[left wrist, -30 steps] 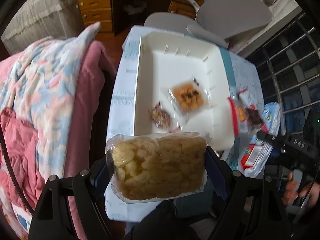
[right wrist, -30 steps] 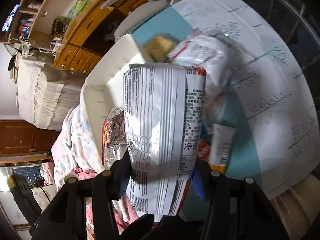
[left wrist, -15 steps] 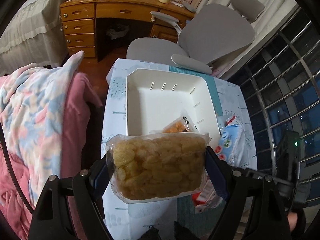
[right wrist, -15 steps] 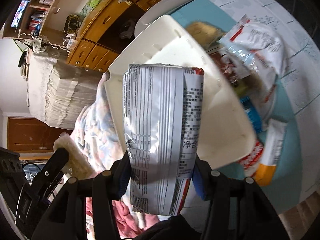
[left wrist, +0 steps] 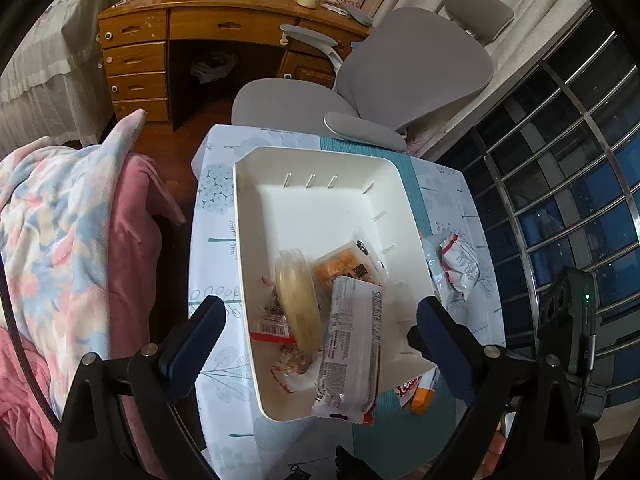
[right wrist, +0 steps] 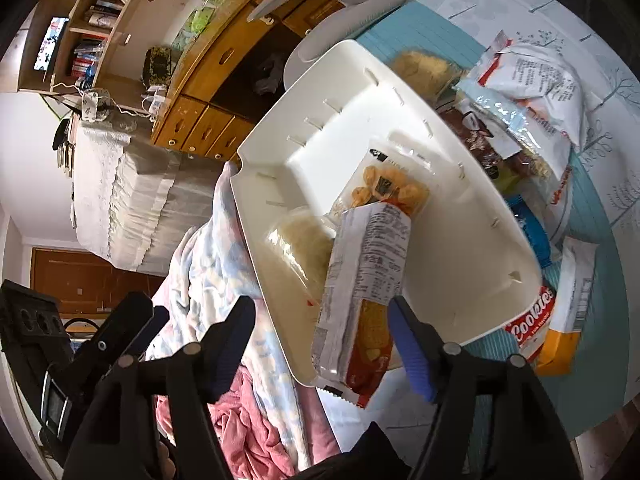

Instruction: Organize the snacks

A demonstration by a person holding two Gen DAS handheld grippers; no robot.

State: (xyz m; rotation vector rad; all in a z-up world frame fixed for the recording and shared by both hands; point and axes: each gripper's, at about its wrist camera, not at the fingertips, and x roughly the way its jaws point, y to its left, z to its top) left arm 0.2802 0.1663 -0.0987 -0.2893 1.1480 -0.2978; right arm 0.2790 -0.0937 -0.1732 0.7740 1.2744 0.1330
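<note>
A white bin [left wrist: 256,216] [right wrist: 472,248] stands on the small table. In it lie a clear pack of pale chips [left wrist: 298,300] [right wrist: 300,248], an orange cracker pack [left wrist: 344,264] [right wrist: 384,188], a small dark snack bag [left wrist: 274,312] and a silver-backed bag [left wrist: 354,344] [right wrist: 364,280] that hangs over the near rim. My left gripper [left wrist: 320,344] is open and empty above the bin's near end. My right gripper [right wrist: 322,340] is open and empty, with the silver bag's lower end between its fingers but not touched.
Loose snack bags lie on the table right of the bin: a white-and-red bag [left wrist: 460,268] [right wrist: 532,80], a Cookies pack [right wrist: 532,324], a blue pack [right wrist: 528,228]. A pink and floral blanket [left wrist: 68,232] lies left. A grey chair [left wrist: 400,76] and wooden desk [left wrist: 192,36] stand behind.
Both grippers opened. The left one let the chip pack drop into the bin; the right one let the silver bag drop onto the bin's near rim. Both have drawn back.
</note>
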